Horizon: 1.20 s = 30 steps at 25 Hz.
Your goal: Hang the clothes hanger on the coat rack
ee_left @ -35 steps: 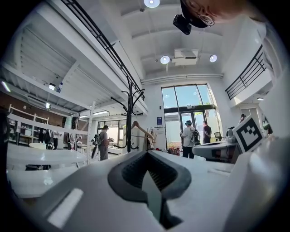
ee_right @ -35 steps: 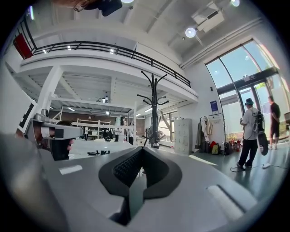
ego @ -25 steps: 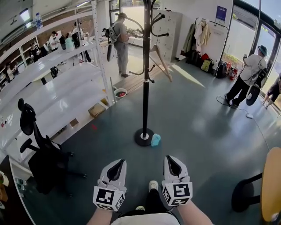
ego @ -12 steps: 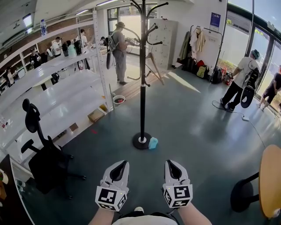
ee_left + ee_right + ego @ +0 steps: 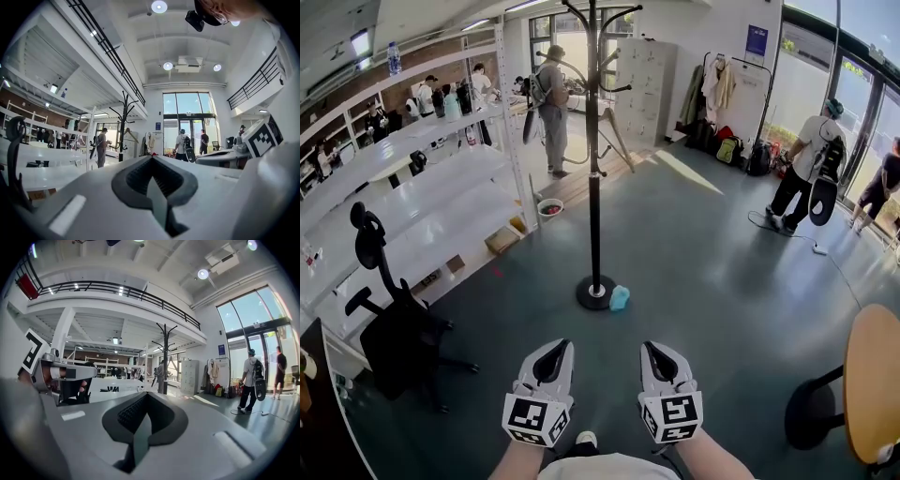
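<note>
Grey, smooth floor (image 5: 722,281) lies under the white plastic left gripper (image 5: 553,355) and right gripper (image 5: 658,357), each with its black ridged jaws pressed together on nothing, a black swivel chair (image 5: 389,328) to the left and a round wooden table (image 5: 874,384) to the right. Open floor leads ahead to the coat rack (image 5: 594,187), a thin black pole on a round base with a small pale-blue container (image 5: 620,298) against it. Up among its curved hooks shows the wooden hanger (image 5: 131,136), with white shelving (image 5: 441,187) at left and people (image 5: 551,103) beyond.
</note>
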### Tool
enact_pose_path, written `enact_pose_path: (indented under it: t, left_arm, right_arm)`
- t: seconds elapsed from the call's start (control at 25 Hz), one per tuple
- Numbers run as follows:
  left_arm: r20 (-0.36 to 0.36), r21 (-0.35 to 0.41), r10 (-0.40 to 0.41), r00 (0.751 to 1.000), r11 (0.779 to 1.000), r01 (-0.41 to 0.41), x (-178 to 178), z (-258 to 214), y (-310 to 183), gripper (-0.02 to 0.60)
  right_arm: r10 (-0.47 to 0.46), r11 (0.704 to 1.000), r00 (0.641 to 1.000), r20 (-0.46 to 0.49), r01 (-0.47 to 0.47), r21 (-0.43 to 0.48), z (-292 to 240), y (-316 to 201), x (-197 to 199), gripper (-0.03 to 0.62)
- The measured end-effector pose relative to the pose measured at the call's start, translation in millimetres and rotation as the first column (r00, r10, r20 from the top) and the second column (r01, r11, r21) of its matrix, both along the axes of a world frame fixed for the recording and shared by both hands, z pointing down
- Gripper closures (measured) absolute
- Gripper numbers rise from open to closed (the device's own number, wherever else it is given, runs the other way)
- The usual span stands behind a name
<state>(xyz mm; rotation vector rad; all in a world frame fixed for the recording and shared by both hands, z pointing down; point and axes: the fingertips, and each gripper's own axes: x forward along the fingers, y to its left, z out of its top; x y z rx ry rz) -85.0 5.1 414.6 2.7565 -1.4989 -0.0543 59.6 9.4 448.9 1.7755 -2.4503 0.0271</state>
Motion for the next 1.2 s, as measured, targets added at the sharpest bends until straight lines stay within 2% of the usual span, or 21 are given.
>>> enact_pose_path:
  t: [0.48, 1.2]
  left_arm:
    - [0.009, 0.016, -0.006, 1.000, 1.000, 0.006, 24.8, -13.8, 30.7, 0.581]
    - [0.021, 0.027, -0.014, 1.000, 1.000, 0.013, 31.9, -18.7, 30.7, 0.581]
  right_arm:
    - [-0.011, 1.000, 1.000, 0.017, 0.011, 0.001, -7.6, 31.0, 19.7, 0.569]
    - [-0.023, 1.000, 0.999, 0.032, 0.023, 0.004, -9.0, 25.3, 24.7, 0.569]
